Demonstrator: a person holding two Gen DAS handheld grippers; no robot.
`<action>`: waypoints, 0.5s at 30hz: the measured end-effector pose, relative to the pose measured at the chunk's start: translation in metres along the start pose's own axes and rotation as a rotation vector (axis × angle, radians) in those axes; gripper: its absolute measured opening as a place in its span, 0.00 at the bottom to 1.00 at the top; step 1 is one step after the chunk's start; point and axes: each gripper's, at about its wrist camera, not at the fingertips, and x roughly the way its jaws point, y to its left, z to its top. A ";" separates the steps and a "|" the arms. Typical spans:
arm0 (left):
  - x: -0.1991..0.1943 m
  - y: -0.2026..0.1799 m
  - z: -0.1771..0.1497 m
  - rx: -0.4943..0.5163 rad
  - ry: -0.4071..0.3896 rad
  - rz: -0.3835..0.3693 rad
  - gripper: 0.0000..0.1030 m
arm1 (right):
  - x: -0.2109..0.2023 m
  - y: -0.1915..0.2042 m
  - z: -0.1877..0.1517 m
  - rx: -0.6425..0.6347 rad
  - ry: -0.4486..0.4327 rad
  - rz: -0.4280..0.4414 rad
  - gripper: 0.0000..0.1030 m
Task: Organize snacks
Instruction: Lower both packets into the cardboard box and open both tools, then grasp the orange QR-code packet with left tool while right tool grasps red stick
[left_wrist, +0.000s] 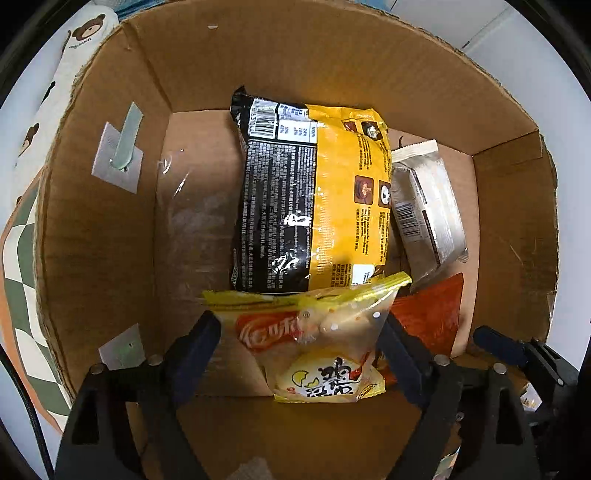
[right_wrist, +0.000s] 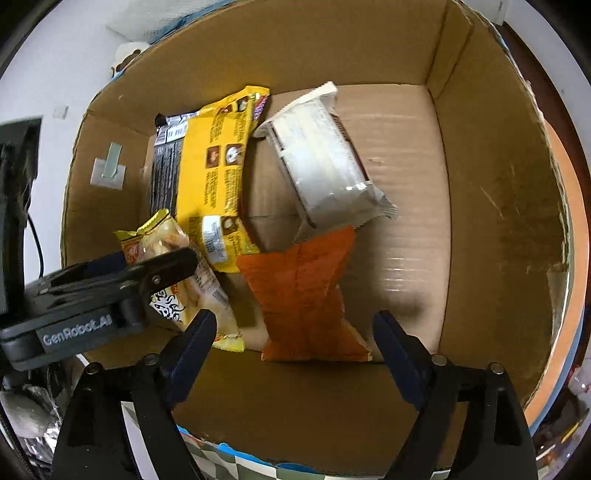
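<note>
Snacks lie inside an open cardboard box (left_wrist: 110, 229), seen from above by both wrist cameras. A large yellow-and-black bag (left_wrist: 310, 199) lies flat on the box floor, its back panel with barcode and small print facing up, nearer the left wall than the right. Just beside it on the right lies a silver-white wafer pack (left_wrist: 428, 206), tilted, one end resting toward the right wall. An orange packet (right_wrist: 303, 291) lies at the near edge of the floor, its far tip touching the wafer pack.

The left gripper (left_wrist: 299, 332) reaches into the box at the near wall. Its fingers (left_wrist: 195, 343) are spread partly and hold the two sides of a clear yellow-trimmed packet (left_wrist: 317, 343) of pale round pieces; the packet's far end overlaps the near end of the large bag.

The right gripper (right_wrist: 295, 332) hovers over the near wall above the orange packet, fingers (right_wrist: 397, 343) wide apart and holding nothing. From this view the left gripper (right_wrist: 162, 266) enters from the left, clamped on the clear packet (right_wrist: 177, 273).

Grey adhesive hooks (left_wrist: 120, 155) are stuck to the left wall.
</note>
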 end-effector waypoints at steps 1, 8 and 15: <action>-0.001 0.001 -0.001 -0.007 -0.007 -0.002 0.83 | -0.001 -0.002 0.000 0.003 -0.003 0.002 0.86; -0.026 0.002 -0.023 -0.021 -0.104 0.004 0.83 | -0.021 -0.005 -0.003 0.007 -0.085 -0.048 0.87; -0.075 0.003 -0.059 -0.017 -0.270 0.030 0.83 | -0.051 0.001 -0.022 -0.009 -0.209 -0.089 0.86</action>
